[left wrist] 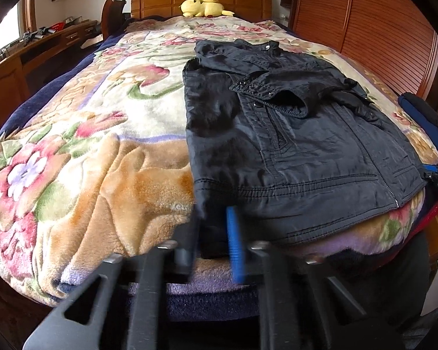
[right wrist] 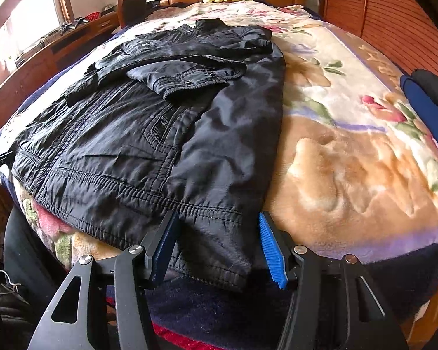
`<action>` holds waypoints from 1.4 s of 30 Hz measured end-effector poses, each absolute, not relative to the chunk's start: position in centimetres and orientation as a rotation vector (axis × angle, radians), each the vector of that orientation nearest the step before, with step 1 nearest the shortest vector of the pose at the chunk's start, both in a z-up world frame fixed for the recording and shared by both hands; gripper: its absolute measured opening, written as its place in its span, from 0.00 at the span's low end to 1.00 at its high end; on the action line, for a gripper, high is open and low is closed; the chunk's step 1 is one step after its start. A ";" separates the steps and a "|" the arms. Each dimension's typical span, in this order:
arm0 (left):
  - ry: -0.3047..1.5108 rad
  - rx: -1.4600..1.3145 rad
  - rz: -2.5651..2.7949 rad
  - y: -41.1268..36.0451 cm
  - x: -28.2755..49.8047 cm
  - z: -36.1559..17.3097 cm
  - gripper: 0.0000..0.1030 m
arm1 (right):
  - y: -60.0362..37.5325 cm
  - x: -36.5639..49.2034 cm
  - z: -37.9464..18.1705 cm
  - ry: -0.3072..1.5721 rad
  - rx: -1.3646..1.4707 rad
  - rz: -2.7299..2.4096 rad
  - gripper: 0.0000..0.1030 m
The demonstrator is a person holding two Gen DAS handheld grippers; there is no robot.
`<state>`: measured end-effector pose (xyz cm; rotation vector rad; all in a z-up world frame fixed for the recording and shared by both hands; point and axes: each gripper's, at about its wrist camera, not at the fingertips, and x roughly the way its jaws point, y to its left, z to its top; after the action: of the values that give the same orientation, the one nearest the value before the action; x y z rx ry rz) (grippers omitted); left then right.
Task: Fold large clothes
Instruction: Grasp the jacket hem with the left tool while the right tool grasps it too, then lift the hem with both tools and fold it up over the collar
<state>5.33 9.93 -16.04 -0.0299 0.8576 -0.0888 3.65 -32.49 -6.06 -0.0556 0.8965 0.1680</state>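
We see the left gripper (left wrist: 214, 233) fingers clenched on the black jacket (left wrist: 292, 151) hem at the bed (left wrist: 102, 160) foot edge; right gripper (right wrist: 219, 245) fingers released, straddling the hem

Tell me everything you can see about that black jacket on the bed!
The black jacket looks like thin, shiny, crinkly cloth with a front zipper, a collar, metal snaps and a stitched, gathered hem. It lies flat on the flowery blanket, collar toward the headboard, hem at the near edge of the bed. Both sleeves are folded across its chest. The left hand-held gripper is pinched shut on one hem corner; the right hand-held gripper sits open around the other corner.
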 end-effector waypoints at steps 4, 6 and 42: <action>0.796 -0.009 -0.081 9.4 4.7 -13.8 0.07 | -32.1 3.5 -5.4 0.895 -0.079 0.186 0.23; 0.748 -0.004 -0.081 9.2 4.0 -12.2 0.07 | -31.7 3.2 -4.6 0.875 -0.096 0.193 0.15; 0.259 0.087 -0.161 8.3 -7.1 6.4 0.05 | -37.1 -17.0 11.6 0.328 0.025 0.266 0.08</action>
<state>-7.10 8.25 6.42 0.0873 0.2593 -0.1606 -16.98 -37.11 11.64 0.0247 0.3279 0.2659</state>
